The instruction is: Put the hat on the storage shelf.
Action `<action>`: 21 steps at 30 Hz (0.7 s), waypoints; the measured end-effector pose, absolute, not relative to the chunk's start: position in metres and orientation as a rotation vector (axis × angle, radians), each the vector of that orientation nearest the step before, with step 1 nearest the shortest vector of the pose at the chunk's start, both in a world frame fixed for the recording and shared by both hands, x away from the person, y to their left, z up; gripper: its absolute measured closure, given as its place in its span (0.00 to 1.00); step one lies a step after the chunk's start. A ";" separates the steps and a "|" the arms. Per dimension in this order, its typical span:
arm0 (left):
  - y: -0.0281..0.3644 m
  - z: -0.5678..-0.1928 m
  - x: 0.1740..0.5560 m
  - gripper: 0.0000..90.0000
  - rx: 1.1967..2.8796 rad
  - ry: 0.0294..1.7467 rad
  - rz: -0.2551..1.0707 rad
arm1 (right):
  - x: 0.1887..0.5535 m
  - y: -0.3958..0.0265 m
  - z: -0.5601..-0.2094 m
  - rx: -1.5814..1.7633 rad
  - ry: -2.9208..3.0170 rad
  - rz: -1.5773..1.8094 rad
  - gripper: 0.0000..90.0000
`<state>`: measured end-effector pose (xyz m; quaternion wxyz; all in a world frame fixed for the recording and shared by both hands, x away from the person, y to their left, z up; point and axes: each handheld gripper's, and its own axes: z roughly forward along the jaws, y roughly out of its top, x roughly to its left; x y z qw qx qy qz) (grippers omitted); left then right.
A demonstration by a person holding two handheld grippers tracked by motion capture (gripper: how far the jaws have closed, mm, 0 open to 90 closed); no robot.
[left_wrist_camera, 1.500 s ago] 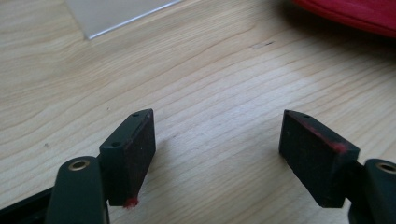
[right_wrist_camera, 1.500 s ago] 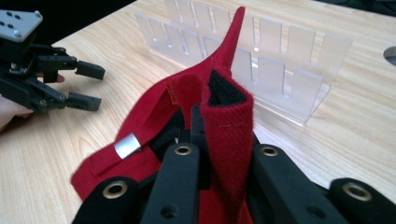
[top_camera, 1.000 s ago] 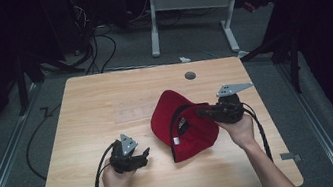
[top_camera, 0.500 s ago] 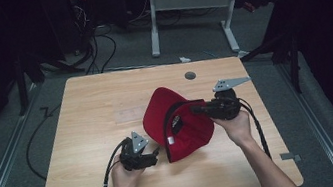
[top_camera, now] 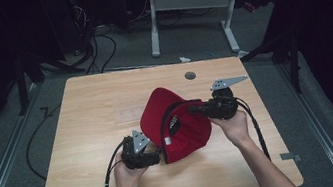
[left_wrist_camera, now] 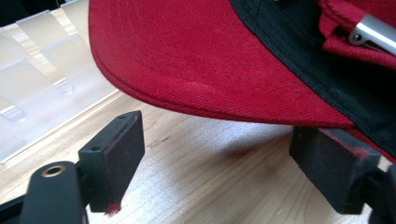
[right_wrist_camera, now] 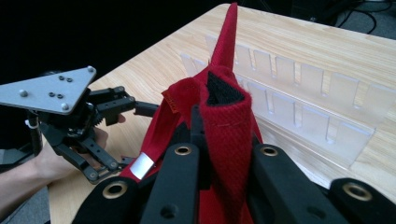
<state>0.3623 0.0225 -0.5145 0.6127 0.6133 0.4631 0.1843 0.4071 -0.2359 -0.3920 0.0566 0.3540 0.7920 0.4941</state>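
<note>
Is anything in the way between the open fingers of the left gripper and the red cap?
Nothing visible is. The left gripper is open, and the brim of the red cap hangs just above the gap between its fingers, with bare wooden table underneath. The right gripper holds the cap's strap.

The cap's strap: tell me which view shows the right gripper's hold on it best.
The right gripper view: the strap is pinched between closed jaws. The high view shows the gripper at the red cap; the left gripper view shows its brim.

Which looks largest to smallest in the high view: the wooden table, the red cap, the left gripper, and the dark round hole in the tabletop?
1. The wooden table.
2. The red cap, held up off the table by the right gripper.
3. The left gripper, reaching the cap's lower edge.
4. The round hole, smallest by far.
</note>
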 end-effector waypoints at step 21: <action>0.027 -0.504 0.349 0.17 1.404 0.983 0.459 | 0.411 -0.237 -0.405 1.128 2.521 1.353 0.94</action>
